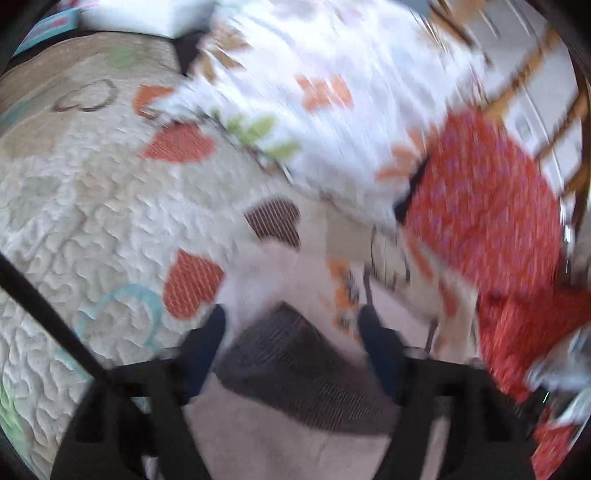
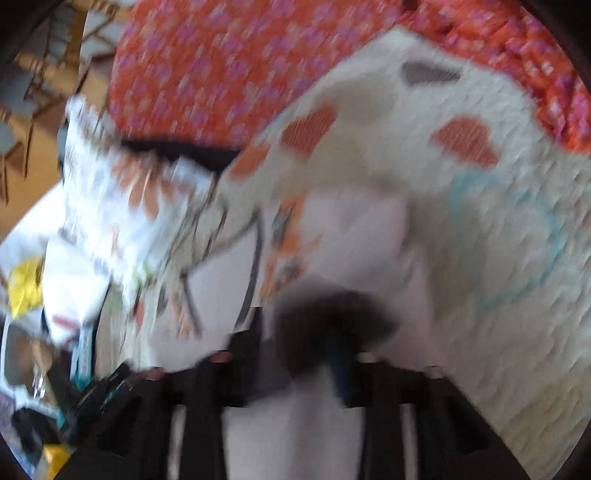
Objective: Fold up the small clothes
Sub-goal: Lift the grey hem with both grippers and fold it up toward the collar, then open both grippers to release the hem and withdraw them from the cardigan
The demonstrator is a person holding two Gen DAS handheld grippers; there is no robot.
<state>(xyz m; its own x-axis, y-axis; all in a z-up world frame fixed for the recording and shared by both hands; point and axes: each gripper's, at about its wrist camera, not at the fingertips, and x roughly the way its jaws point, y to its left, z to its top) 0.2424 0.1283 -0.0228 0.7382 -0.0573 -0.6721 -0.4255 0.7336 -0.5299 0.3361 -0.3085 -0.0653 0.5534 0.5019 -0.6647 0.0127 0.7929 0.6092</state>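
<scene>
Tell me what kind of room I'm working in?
Probably a bedroom: the clothes lie on a quilted heart-print bedspread, with a red patterned pillow or cushion beside them and wooden furniture behind.

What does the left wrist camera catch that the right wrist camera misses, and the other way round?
Only the left wrist view shows a brown striped heart on the quilt and a white box at the far edge. Only the right wrist view shows a yellow packet and clutter at the left. Both show the heart-print quilt, the red patterned fabric, the white printed cloth, and a small white garment with a dark band at the fingertips. Both pictures are blurred.
</scene>
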